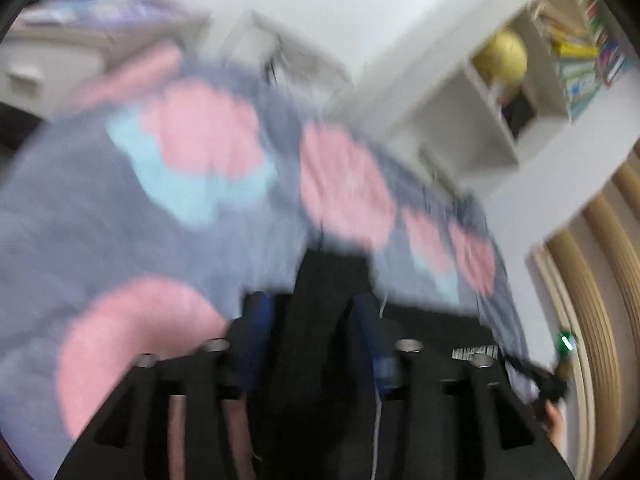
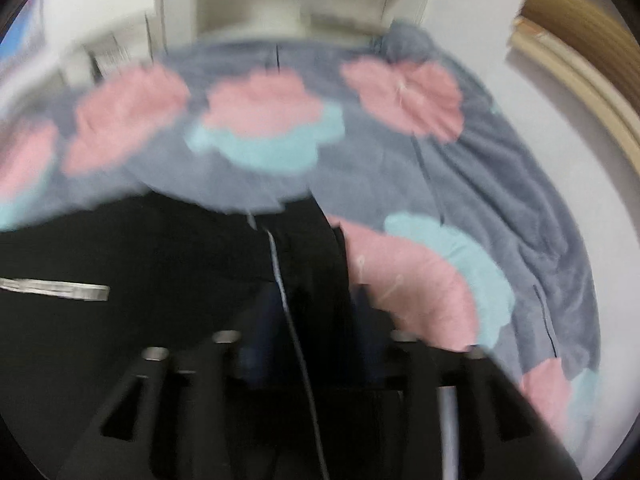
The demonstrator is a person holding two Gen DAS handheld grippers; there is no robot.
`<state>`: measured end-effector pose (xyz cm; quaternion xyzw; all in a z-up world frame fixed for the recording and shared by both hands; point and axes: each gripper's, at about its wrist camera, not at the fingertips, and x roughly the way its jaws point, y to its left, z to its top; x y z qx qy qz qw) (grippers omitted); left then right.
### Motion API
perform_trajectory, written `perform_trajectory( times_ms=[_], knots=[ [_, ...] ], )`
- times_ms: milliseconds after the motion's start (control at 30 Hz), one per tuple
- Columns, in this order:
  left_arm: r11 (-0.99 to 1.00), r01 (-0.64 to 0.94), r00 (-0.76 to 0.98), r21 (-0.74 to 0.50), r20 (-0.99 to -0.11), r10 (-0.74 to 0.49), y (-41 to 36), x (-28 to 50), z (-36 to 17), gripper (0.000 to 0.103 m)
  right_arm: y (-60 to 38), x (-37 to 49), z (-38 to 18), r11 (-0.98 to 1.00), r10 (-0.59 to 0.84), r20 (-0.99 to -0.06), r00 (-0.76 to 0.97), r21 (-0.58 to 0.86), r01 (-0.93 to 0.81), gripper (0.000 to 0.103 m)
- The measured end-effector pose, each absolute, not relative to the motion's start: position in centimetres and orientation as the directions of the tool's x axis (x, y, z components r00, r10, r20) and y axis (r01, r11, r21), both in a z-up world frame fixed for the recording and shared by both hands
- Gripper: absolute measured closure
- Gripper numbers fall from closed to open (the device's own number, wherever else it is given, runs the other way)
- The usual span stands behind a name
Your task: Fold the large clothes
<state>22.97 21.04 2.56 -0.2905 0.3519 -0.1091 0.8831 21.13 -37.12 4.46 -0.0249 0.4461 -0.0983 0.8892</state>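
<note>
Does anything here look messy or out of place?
Slightly. The grey flowered blanket lies rumpled, its near edge flipped over the black garment instead of flat. A thin loose thread trails across the black cloth. Nothing looks damaged.

The garment (image 2: 500,168) is soft, fleecy cloth with a matt nap, grey with pink and pale blue patches. Under it lies a black matt cloth (image 2: 120,248). Each gripper, left (image 1: 308,320) and right (image 2: 316,312), is matt black plastic with dull metal pins. The shelf (image 1: 460,128) looks smooth, painted white
</note>
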Motion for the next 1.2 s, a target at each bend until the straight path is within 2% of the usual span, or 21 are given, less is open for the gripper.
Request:
perform_trajectory(
  times_ms=[100,200,300,367,433,533,733,900,967,1033,1100,1200],
  knots=[
    [0.793,0.079,0.727,-0.604,-0.510,-0.460,20.2,22.2,4.6,0.047,-35.8,18.4,7.9,0.993,-0.106,-0.764,0.637,-0.045,0.111,0.047],
    [0.778,0.177,0.681,-0.603,-0.496,-0.539,16.7,21.6,5.5,0.046,-32.9,17.4,8.8,0.998,-0.025,-0.787,0.616,0.015,0.059,0.047],
    [0.796,0.254,0.578,-0.549,-0.574,-0.580,10.6,21.2,4.6,0.046,-28.9,17.5,7.8,0.997,0.074,-0.805,0.588,0.076,-0.021,0.047],
    [0.839,0.264,0.525,-0.476,-0.659,-0.539,7.5,20.6,3.2,0.046,-26.5,18.4,6.0,0.997,0.074,-0.829,0.554,0.060,-0.044,0.047],
    [0.889,0.207,0.442,-0.408,-0.772,-0.457,5.2,20.7,0.1,0.047,-24.5,19.6,2.8,0.998,0.054,-0.871,0.488,0.034,-0.050,0.047],
    [0.916,0.187,0.371,-0.356,-0.837,-0.401,4.0,21.3,-3.6,0.047,-23.0,20.9,-1.5,0.998,0.001,-0.903,0.429,-0.025,-0.056,0.046],
    [0.894,0.170,0.383,-0.415,-0.808,-0.448,5.6,21.6,-3.7,0.047,-23.7,21.2,-2.1,0.998,0.063,-0.908,0.413,0.047,-0.047,0.046],
    [0.892,0.171,0.505,-0.418,-0.740,-0.444,7.9,20.7,0.1,0.045,-26.4,20.7,3.6,0.990,0.133,-0.833,0.537,0.132,-0.041,0.047],
    [0.909,0.107,0.539,-0.403,-0.745,-0.393,9.2,20.8,0.1,0.043,-27.5,22.1,4.1,0.994,0.088,-0.833,0.547,0.108,0.004,0.047],
    [0.913,0.015,0.507,-0.408,-0.784,-0.359,10.8,21.5,-1.9,0.043,-28.6,24.4,2.1,0.994,0.026,-0.868,0.495,0.075,0.079,0.047],
    [0.908,-0.016,0.460,-0.418,-0.810,-0.365,11.5,22.3,-4.0,0.043,-29.9,26.5,-1.3,0.979,0.104,-0.911,0.399,0.165,0.121,0.043],
    [0.926,-0.010,0.442,-0.378,-0.832,-0.335,11.5,22.7,-5.2,0.041,-30.8,27.4,-3.8,0.966,0.151,-0.913,0.378,0.217,0.138,0.041]
  ],
)
